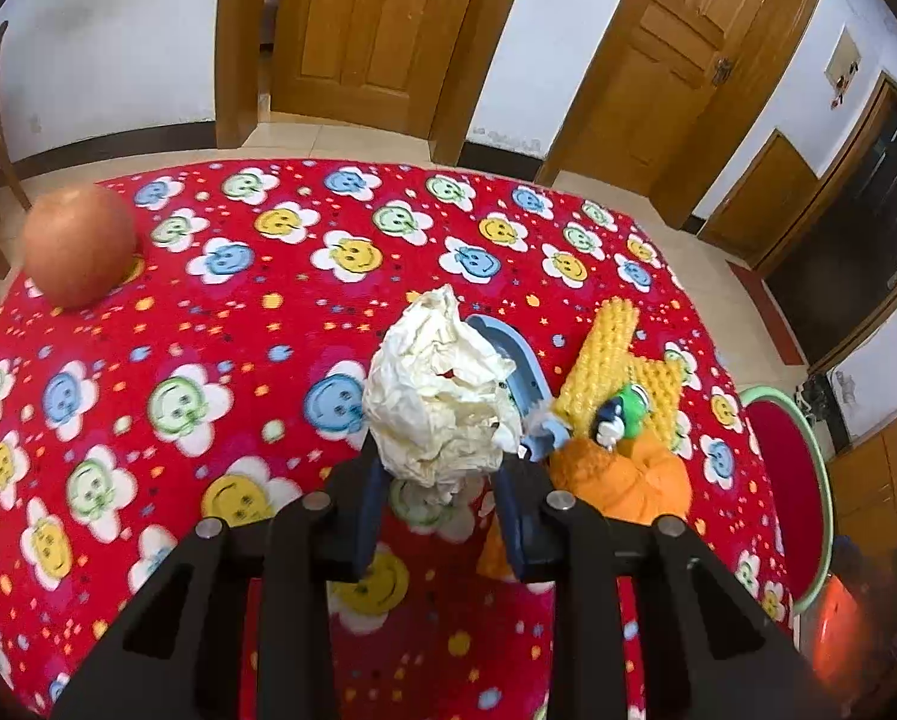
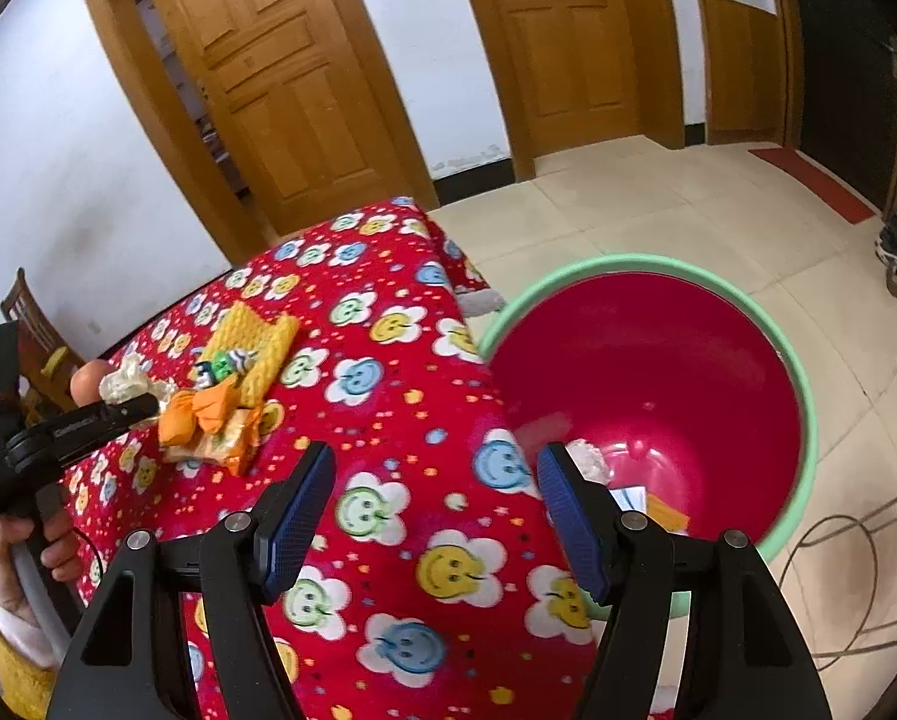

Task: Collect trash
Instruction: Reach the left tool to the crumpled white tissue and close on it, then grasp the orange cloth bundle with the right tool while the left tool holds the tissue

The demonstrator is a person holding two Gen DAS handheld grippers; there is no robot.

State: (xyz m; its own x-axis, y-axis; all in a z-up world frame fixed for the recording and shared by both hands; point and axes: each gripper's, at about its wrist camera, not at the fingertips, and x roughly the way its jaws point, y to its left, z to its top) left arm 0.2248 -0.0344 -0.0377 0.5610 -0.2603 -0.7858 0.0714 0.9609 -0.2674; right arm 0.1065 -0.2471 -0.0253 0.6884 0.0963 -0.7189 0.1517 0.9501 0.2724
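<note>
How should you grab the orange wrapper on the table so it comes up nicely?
Grip the orange wrapper at its pinched middle, where it narrows like a bow, coming from above with the jaws across that waist. It lies flat against the yellow knitted cloth and a small green toy, so a sideways approach would likely knock into them.

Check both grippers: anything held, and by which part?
Left gripper pinches the crumpled paper ball across its lower sides. Right gripper is open, with nothing between its pads.
</note>
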